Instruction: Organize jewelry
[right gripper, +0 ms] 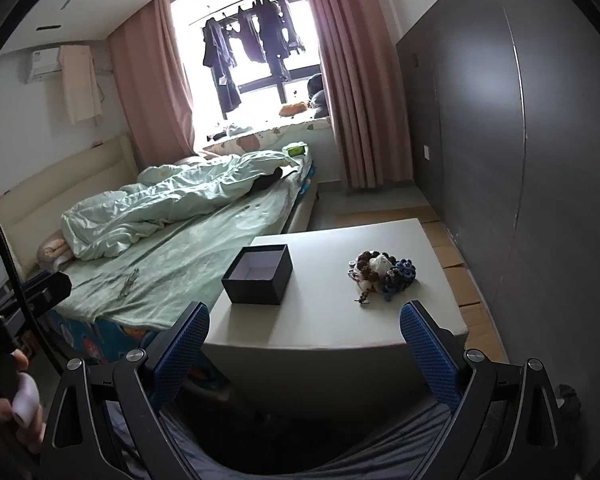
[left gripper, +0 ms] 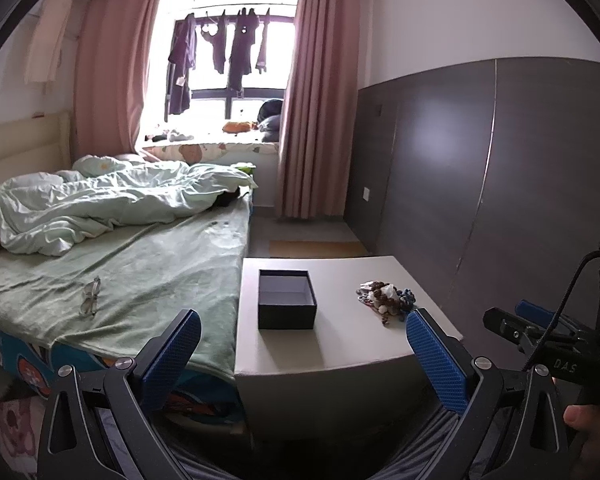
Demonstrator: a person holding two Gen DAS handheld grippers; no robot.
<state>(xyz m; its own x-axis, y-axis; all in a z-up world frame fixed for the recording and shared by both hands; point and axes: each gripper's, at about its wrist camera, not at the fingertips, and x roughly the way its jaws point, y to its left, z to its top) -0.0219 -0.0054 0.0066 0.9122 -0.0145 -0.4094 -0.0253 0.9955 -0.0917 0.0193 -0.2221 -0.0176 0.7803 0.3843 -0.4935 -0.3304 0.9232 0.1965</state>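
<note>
Jewelry (right gripper: 381, 274) is heaped on the desk (right gripper: 332, 320), right of the open box (right gripper: 257, 280). Both tongs (left gripper: 304, 344) (right gripper: 305, 338) are held wide, empty; one strand should be pinched cleanly, not the tangle.

Blown-out window (left gripper: 228, 40) backlight, dim foreground, fisheye-warped edges.

Box: a small square dark cardboard box (left gripper: 287, 299) (right gripper: 257, 280) with a pale lining, seen lidless and upright, nothing visible inside, set on the left part of the white surface (left gripper: 340, 344) (right gripper: 324, 320).
Jewelry: a tangled heap of brown, white and blue beaded strands (left gripper: 386, 297) (right gripper: 381, 270), piled on the surface's right part, well apart from the box.
</note>
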